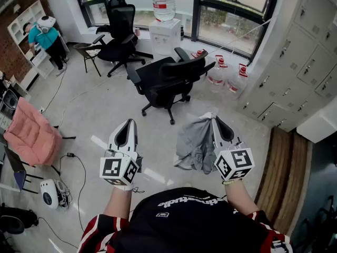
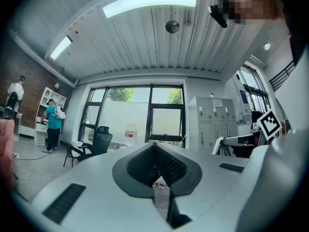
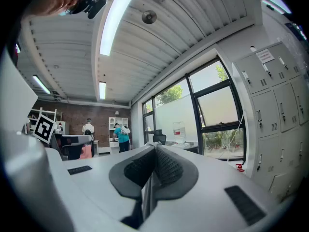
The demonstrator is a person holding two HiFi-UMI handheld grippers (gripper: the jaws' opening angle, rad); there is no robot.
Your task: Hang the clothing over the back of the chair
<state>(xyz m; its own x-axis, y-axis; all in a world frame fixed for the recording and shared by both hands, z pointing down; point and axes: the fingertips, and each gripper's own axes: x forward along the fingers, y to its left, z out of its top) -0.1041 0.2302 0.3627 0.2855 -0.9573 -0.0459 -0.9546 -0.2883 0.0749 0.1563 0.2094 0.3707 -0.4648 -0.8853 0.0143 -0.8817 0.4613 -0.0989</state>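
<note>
Grey clothing [image 1: 196, 144] hung from the right tool [image 1: 214, 119], short of the black chair [image 1: 168, 78]; the left tool [image 1: 128, 124] was held level beside it. In the left gripper view, its jaws met, empty. In the right gripper view, the jaws pinched the clothing tight.

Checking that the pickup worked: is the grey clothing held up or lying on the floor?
Held up: the grey clothing hangs bunched from the right tool, whose jaws are shut on it.
</note>
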